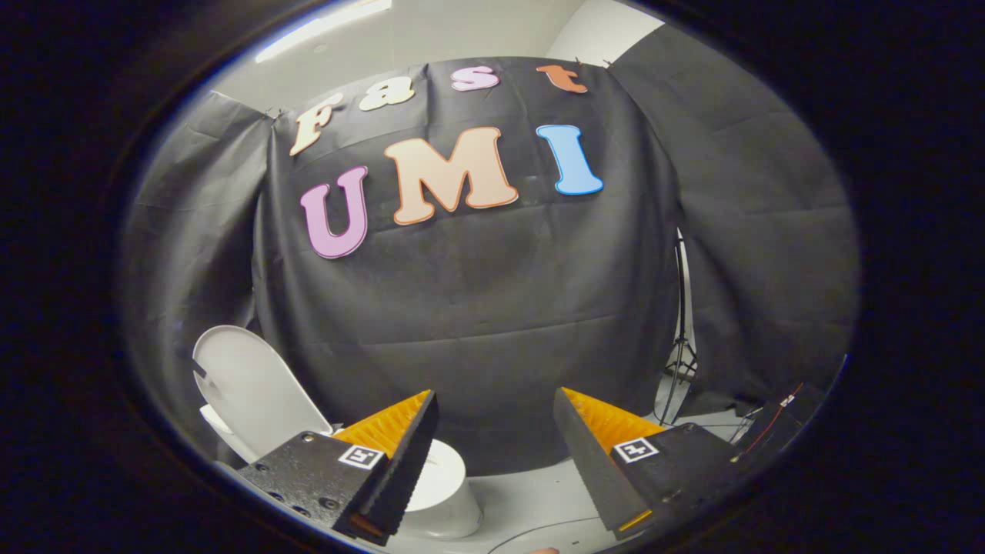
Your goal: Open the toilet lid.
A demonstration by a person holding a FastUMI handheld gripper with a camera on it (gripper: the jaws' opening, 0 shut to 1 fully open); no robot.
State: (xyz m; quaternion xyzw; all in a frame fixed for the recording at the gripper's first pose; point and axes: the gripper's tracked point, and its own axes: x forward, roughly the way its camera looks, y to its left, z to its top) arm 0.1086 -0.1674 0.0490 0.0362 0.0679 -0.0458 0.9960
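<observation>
Claw (496,431) fingers spread apart, gripping nothing; toilet lid (250,388) at lower left of frame already stands upright over the white toilet (446,492), behind the left finger; looks done, so best back off without bumping it.

White toilet lid (250,388) already up, standing near upright & leaning back toward the black cloth wall, above the white toilet bowl (446,492), which sits on the pale floor partly hidden behind the left finger of the open, empty claw (495,412).
</observation>
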